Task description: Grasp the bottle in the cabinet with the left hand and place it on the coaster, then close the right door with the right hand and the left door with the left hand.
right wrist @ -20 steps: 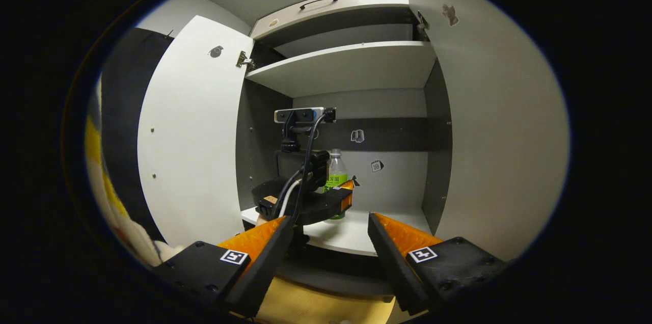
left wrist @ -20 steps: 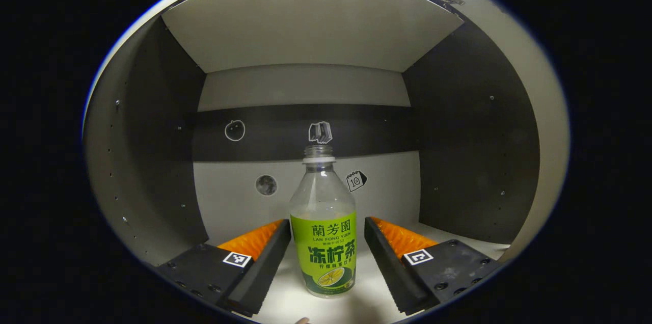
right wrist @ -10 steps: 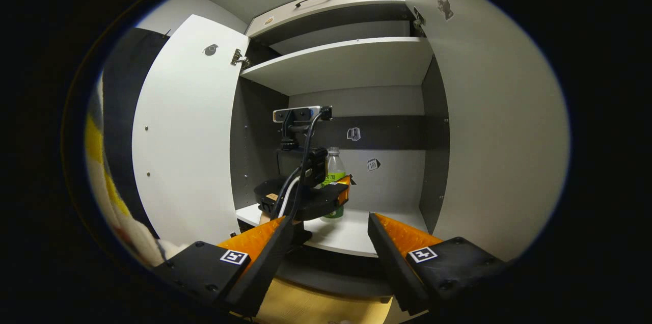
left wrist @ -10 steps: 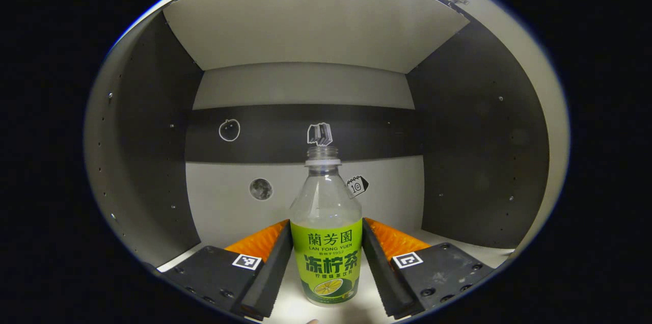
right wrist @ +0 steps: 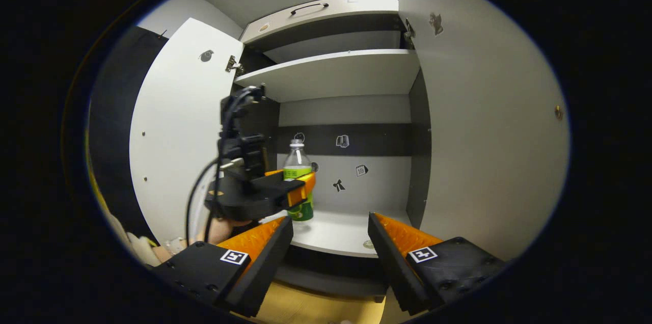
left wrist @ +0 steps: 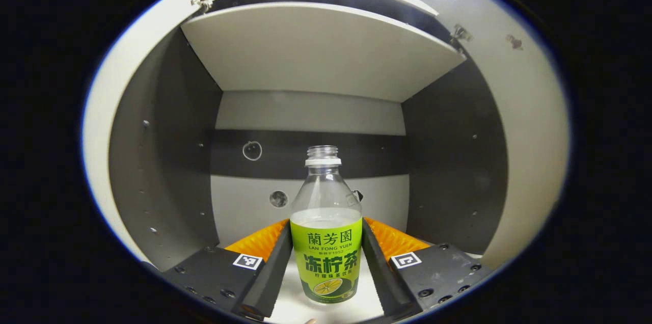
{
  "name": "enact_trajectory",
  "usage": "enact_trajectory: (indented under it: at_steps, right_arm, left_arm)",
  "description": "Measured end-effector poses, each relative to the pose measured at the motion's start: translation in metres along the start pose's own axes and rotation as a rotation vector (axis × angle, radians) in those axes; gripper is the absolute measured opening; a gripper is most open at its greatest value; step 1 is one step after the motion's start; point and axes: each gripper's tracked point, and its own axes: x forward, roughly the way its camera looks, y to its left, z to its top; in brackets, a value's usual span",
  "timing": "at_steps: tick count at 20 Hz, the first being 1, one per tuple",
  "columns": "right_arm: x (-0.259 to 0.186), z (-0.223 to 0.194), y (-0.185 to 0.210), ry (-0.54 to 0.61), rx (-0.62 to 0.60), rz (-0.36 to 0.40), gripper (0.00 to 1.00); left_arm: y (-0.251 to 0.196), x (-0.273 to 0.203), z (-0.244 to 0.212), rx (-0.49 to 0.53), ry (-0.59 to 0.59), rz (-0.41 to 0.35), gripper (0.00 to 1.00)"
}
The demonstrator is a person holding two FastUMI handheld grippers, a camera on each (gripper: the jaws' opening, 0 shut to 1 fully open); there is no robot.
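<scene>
Here the left gripper (left wrist: 326, 263) is clamped on the bottle (left wrist: 326, 242), both fingers pressing its green label at bottom centre, in front of the cabinet (left wrist: 305, 49) shelf. Lower in its own view, the right gripper (right wrist: 330, 242) stands apart, holding nothing.

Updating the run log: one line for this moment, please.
left tongs: shut on bottle | bottle: upright, in cabinet | right tongs: open, outside | doors: open | coaster: unseen
</scene>
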Motion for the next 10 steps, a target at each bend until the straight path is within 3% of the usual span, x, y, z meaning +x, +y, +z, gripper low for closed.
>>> enact_trajectory:
  at_steps: [6, 9, 10]
  right_arm:
    - [-0.041, 0.005, 0.009, -0.007, -0.02, -0.096, 0.98]
    - [-0.074, 0.01, 0.021, -0.02, -0.061, -0.151, 0.94]
    - [-0.085, 0.011, 0.025, -0.027, -0.079, -0.17, 0.98]
  left_arm:
    - [-0.005, -0.119, 0.022, -0.014, -0.003, -0.046, 0.77]
    - [-0.012, -0.181, 0.014, -0.03, 0.017, -0.066, 0.77]
    - [-0.016, -0.198, 0.007, -0.04, 0.024, -0.077, 0.77]
